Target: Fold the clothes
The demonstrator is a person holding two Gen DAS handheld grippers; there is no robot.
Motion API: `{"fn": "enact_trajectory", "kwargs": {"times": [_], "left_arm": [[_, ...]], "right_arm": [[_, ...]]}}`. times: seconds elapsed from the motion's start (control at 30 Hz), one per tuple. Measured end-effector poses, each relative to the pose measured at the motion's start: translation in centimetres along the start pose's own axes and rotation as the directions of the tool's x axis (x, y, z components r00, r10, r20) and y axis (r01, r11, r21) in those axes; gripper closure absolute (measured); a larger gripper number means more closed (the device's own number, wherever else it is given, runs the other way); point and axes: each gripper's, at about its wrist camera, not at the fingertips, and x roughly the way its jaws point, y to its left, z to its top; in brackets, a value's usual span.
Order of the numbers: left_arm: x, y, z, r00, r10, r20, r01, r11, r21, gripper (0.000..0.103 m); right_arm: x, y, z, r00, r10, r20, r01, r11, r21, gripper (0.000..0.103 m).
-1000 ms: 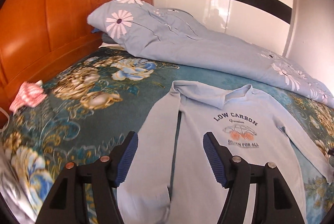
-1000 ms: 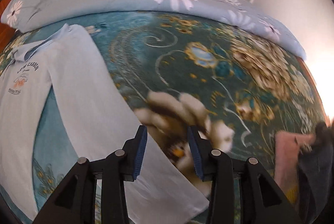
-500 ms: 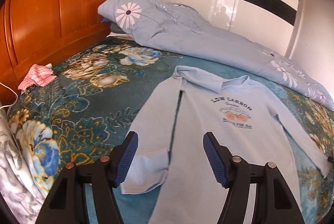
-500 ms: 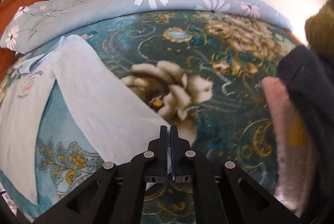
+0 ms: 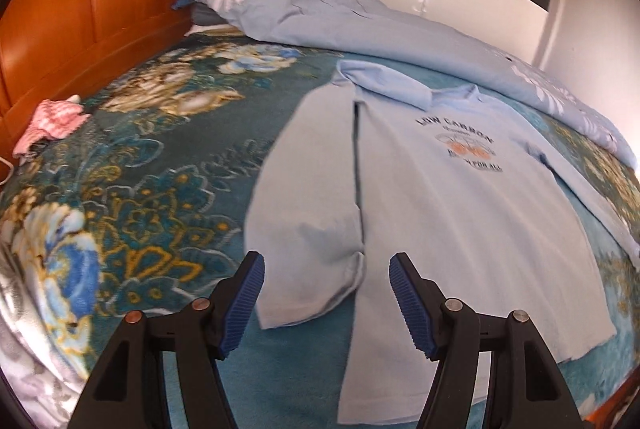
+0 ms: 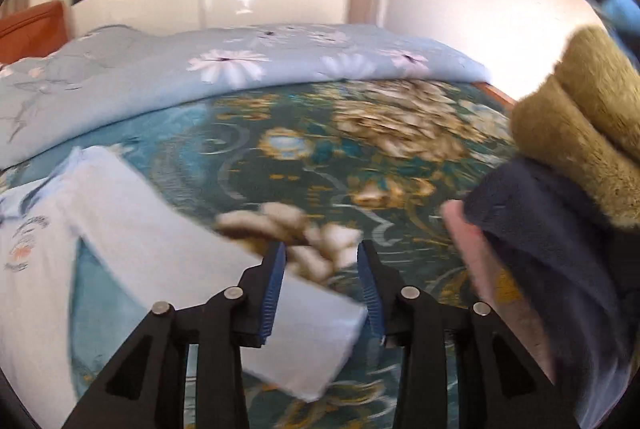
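Left wrist view: bed [image 5: 168,165], flower-patterned, carrying everything; pale blue duvet [image 5: 360,25] heaped along its far edge. Long-sleeved shirt [image 5: 452,221] spread flat, face up, near the front edge, collar toward the duvet, hem nearest. No fold made so far, by the look of it; all folding left. Left sleeve [image 5: 316,197] straight beside the body. Left tool [image 5: 326,303] wide apart, empty, above that cuff. Right tool [image 6: 322,287] apart, empty, over the right sleeve [image 6: 224,281].
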Motion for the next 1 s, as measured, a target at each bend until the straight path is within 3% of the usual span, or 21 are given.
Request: {"fn": "enact_trajectory", "kwargs": {"times": [0.17, 0.23, 0.3, 0.33, 0.43, 0.53, 0.67, 0.83, 1.0], "left_arm": [[3.1, 0.1, 1.2, 1.0, -0.008, -0.021, 0.007, 0.999, -0.033, 0.034], [4.0, 0.8, 1.4, 0.999, -0.014, -0.033, 0.012, 0.998, -0.057, 0.04], [4.2, 1.7, 1.4, 0.999, -0.003, -0.033, 0.001, 0.998, -0.062, 0.082], [4.2, 2.2, 1.4, 1.0, 0.009, -0.03, -0.011, 0.998, -0.058, 0.093], [3.5, 5.4, 2.3, 0.998, -0.059, 0.004, 0.059, 0.989, -0.136, 0.095], [2.1, 9.8, 5.0, 0.997, 0.016, 0.069, -0.002, 0.978, -0.209, 0.095], [0.9, 16.7, 10.0, 0.979, 0.158, 0.132, -0.107, 0.938, -0.33, 0.095], [4.3, 23.4, 14.7, 0.985, 0.167, 0.039, -0.136, 0.902, -0.41, 0.095], [9.3, 24.9, 15.5, 0.96, 0.261, -0.097, -0.278, 0.887, -0.369, 0.094]], "right_arm": [[-1.3, 6.2, -1.7, 0.98, 0.201, -0.018, -0.201, 0.978, -0.05, 0.064], [-1.6, 8.6, -2.3, 0.965, 0.259, -0.04, -0.261, 0.963, -0.064, 0.064], [-1.8, 11.1, -2.8, 0.951, 0.304, -0.063, -0.309, 0.947, -0.085, 0.064], [-1.9, 12.1, -2.9, 0.948, 0.31, -0.071, -0.316, 0.943, -0.101, 0.064], [-2.3, 14.4, -3.3, 0.947, 0.311, -0.08, -0.32, 0.936, -0.15, 0.064], [-2.5, 16.0, -3.6, 0.945, 0.315, -0.086, -0.326, 0.928, -0.181, 0.064], [-2.0, 17.0, -3.5, 0.945, 0.312, -0.098, -0.325, 0.926, -0.19, 0.064], [-0.2, 17.9, -3.7, 0.944, 0.304, -0.131, -0.324, 0.928, -0.185, 0.064], [1.3, 18.4, -4.0, 0.941, 0.298, -0.161, -0.324, 0.93, -0.174, 0.064]]}}
